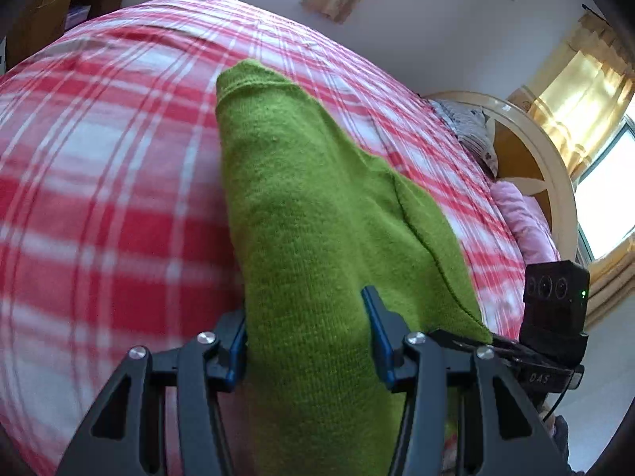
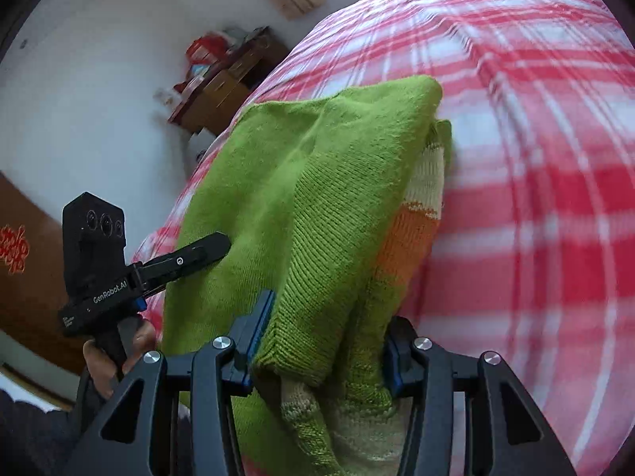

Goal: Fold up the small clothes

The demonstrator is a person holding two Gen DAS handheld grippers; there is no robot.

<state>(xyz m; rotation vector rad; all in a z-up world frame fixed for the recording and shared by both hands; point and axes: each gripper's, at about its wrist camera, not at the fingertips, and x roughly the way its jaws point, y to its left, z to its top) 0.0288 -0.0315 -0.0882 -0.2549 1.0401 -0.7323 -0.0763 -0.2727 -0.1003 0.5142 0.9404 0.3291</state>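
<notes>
Green knit sweater [image 2: 301, 182] clamped in both jaws; left gripper [image 2: 206, 250] reads "GenRobot.AI".

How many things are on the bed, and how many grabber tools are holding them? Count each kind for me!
Green knitted sweater: 1
Grabber tools, the left gripper and the right gripper, both clamped on the sweater: 2
Pillows by the headboard, a pink pillow and a patterned grey pillow: 2
Red checked bedspread: 1
Total: 6
</notes>
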